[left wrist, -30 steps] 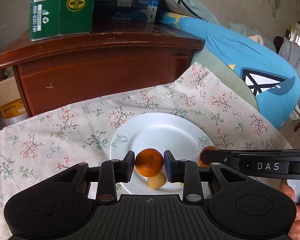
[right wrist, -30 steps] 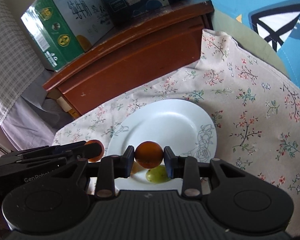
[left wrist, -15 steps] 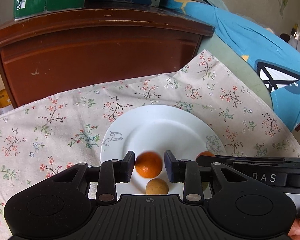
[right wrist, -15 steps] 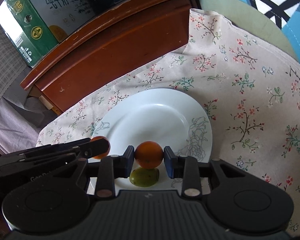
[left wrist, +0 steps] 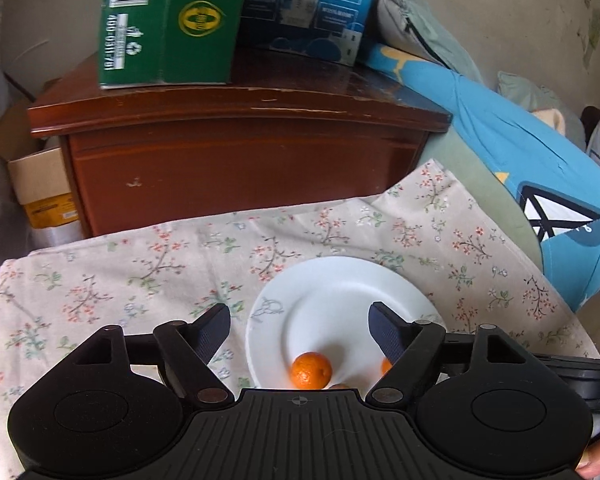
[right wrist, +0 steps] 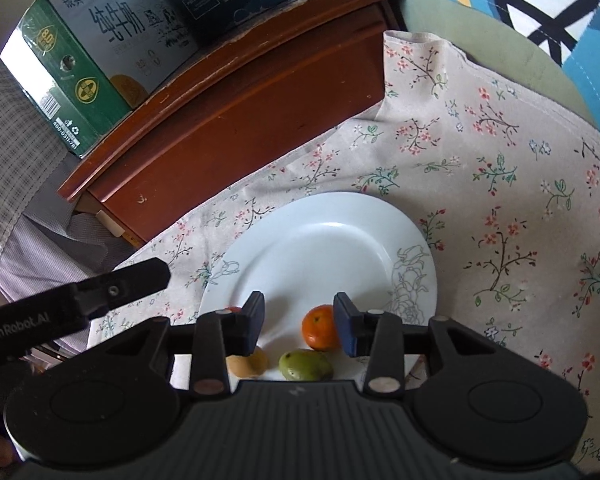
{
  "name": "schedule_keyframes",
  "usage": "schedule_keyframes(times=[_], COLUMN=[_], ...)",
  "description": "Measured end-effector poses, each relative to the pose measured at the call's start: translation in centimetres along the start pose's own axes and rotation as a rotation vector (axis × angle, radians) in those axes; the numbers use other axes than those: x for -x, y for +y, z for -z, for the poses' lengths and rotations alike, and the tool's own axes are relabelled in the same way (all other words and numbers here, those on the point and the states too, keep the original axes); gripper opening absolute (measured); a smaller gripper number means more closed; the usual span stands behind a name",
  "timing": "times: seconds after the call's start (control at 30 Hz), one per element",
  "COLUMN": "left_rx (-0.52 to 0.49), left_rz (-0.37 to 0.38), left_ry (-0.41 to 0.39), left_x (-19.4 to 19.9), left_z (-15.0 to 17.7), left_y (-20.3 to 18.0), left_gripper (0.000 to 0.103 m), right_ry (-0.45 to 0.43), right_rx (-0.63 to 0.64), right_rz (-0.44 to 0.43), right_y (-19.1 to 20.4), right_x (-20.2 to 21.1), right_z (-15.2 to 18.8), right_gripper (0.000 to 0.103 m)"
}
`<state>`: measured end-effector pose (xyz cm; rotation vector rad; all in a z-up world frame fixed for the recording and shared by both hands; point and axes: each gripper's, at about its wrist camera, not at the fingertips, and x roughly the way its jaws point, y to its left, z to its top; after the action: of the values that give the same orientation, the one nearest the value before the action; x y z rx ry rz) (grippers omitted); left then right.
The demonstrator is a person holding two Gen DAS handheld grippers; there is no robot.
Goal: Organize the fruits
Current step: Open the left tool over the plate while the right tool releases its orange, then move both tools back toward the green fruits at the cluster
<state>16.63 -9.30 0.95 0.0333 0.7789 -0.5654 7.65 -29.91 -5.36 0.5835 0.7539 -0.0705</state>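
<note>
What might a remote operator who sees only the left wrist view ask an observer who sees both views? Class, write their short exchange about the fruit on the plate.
Operator: The left gripper is open above the plate, and I can see one whole tangerine. What other fruit is there?
Observer: A green fruit lies at the plate's near edge.
Operator: Anything beside it?
Observer: A tan fruit lies just to its left, partly behind a finger of the right gripper.
Operator: Is the right gripper holding anything?
Observer: No. Its jaws stand open, and a second tangerine lies on the plate between them, close to the right-hand finger.
</note>
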Motion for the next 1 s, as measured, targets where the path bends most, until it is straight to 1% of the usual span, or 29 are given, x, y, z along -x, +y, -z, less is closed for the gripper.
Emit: schedule_keyframes(times=[0.2,0.47,0.6,0.73,0.83,0.93,1.0], left_rx=[0.01,0.049,0.059,0.098,0.123,0.157,0.178], left_rz=[-0.076,-0.126,-0.153,-0.162,-0.188,-0.207,-0.212], left_ry=[0.003,0.034,0.027,0.028,0.025,0.027,0.042], left_x=[1.9,4.0,5.1,6.2,6.8,7.4,7.4], left_z=[0.7,2.8,3.6,4.5,5.1,5.7,6.2], left_y=[1.3,3.1,3.8,4.8,5.6,6.7,7.2], left_gripper=[0.078,0.078,0.078,0.078,0.078,0.078,0.078], right_ry=[0.004,0.042,0.05,0.065,0.073,0.081,0.091], right_rx=[0.079,0.13,0.135,0.13,0.131,0.152,0.169], right_rz=[-0.003,-0.003,-0.003,-0.016,-0.033,-0.044,-0.055], right_y=[1.7,2.8,3.1,3.4,3.8,4.4,4.9], right_x=[1.1,2.0,2.5,3.3,3.9,4.4,4.6], right_z=[1.1,2.9,3.9,5.3,6.5,7.7,8.4], right_gripper=[0.044,0.044,0.044,0.044,0.044,0.044,0.044])
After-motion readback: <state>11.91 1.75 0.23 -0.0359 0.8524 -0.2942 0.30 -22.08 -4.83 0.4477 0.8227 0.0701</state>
